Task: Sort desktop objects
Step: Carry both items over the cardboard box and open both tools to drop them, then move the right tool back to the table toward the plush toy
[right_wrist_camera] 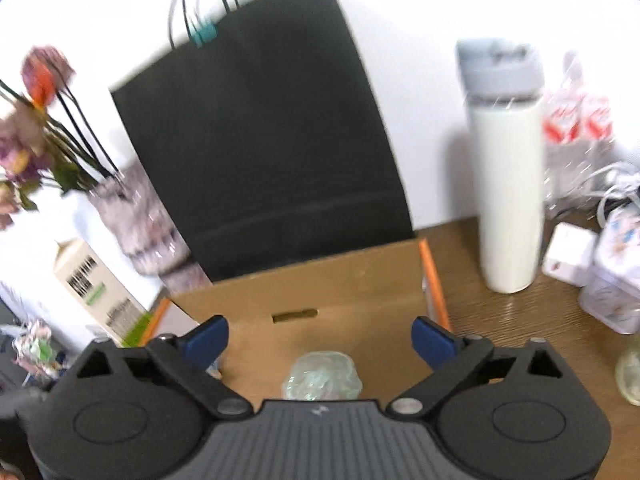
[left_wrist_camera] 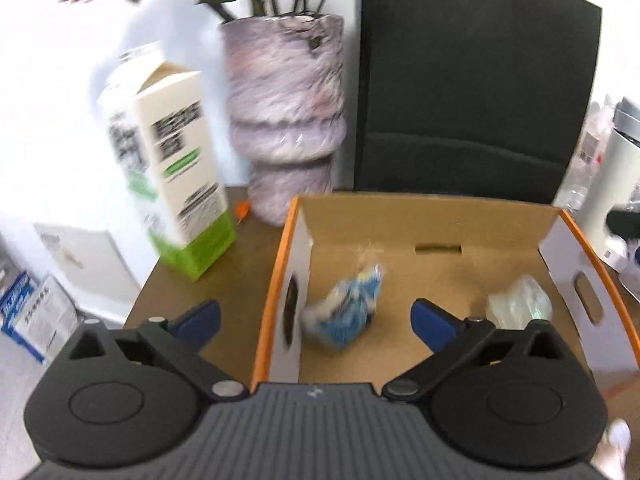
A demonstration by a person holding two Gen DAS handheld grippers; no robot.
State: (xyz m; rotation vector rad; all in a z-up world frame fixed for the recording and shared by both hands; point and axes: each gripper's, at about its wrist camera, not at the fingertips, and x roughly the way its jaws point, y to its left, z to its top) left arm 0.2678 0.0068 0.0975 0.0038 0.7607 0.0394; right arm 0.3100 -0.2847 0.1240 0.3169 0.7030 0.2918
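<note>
An open cardboard box (left_wrist_camera: 400, 216) with orange edges stands on the brown desk; it also shows in the right wrist view (right_wrist_camera: 320, 276). Inside lie a crumpled blue and white wrapper (left_wrist_camera: 346, 312) and a clear crumpled plastic wad (left_wrist_camera: 520, 306), which also shows in the right wrist view (right_wrist_camera: 322, 376). My left gripper (left_wrist_camera: 316, 322) is open and empty above the box's left wall and the blue wrapper. My right gripper (right_wrist_camera: 320, 340) is open and empty above the box, over the clear wad.
A green and white carton (left_wrist_camera: 172, 176) and a marbled vase (left_wrist_camera: 286, 120) stand left of the box. A black paper bag (right_wrist_camera: 260, 140) stands behind it. A white bottle (right_wrist_camera: 506, 168), a white charger (right_wrist_camera: 568, 258) and a patterned tin (right_wrist_camera: 616, 280) stand to the right.
</note>
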